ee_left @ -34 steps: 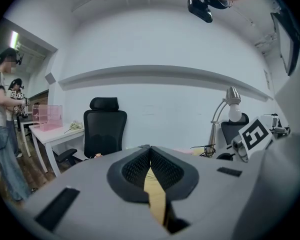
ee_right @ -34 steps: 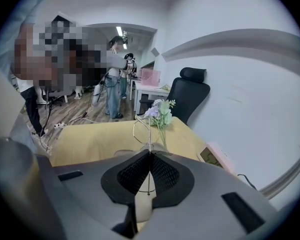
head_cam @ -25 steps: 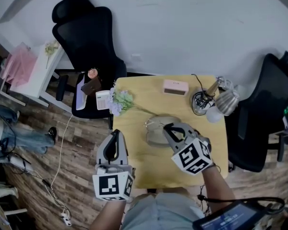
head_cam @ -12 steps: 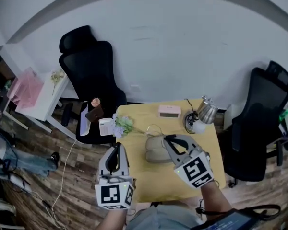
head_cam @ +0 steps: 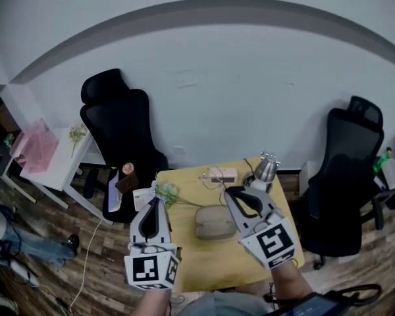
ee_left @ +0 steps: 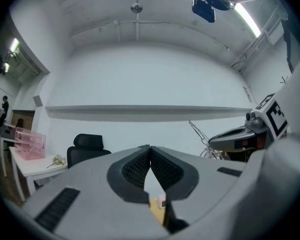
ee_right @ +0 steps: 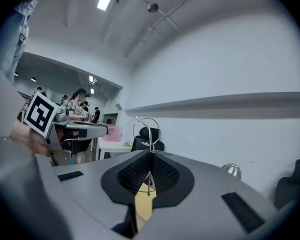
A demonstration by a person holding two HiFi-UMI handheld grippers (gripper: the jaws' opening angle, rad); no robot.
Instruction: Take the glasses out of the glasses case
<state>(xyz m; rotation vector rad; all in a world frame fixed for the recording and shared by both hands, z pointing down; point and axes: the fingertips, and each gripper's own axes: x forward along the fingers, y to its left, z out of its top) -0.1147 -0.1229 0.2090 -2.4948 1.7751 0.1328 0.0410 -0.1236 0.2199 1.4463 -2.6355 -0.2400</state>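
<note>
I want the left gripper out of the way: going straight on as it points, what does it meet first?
Likely only the white wall. The left gripper, shut and empty, points level at it; the black chair lies left of that line, the right gripper with the glasses right.

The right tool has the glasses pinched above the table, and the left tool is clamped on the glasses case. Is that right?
One error: the left tool is shut on nothing, as the left gripper view shows. In the head view the glasses case lies on the table, apart from it. The right tool does pinch the glasses above the table.
</note>
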